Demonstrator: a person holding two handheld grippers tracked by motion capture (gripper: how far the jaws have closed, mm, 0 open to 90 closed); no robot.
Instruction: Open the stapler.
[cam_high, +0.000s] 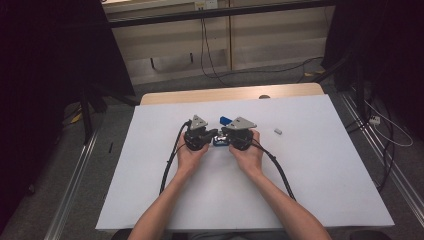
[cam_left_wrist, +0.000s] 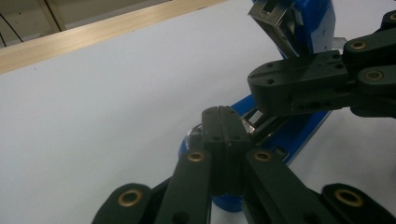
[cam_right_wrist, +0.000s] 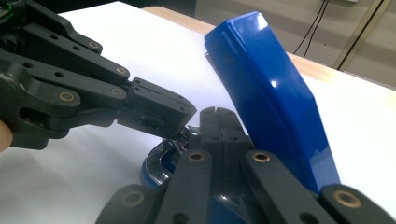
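Fingers (cam_left_wrist: 223, 122) closed against blue stapler (cam_right_wrist: 271, 93)

There are two black hand-held grippers, a left hand-held gripper (cam_high: 214, 135) and a right hand-held gripper (cam_high: 223, 132). There is one shiny blue plastic stapler (cam_right_wrist: 266, 88), one small grey block (cam_high: 278, 131), and one white worktop (cam_high: 320, 165).

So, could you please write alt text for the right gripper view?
A blue stapler with its top swung open rises behind the shut right gripper. The left gripper, also shut, reaches in from the left onto the stapler's metal base, above a white table.
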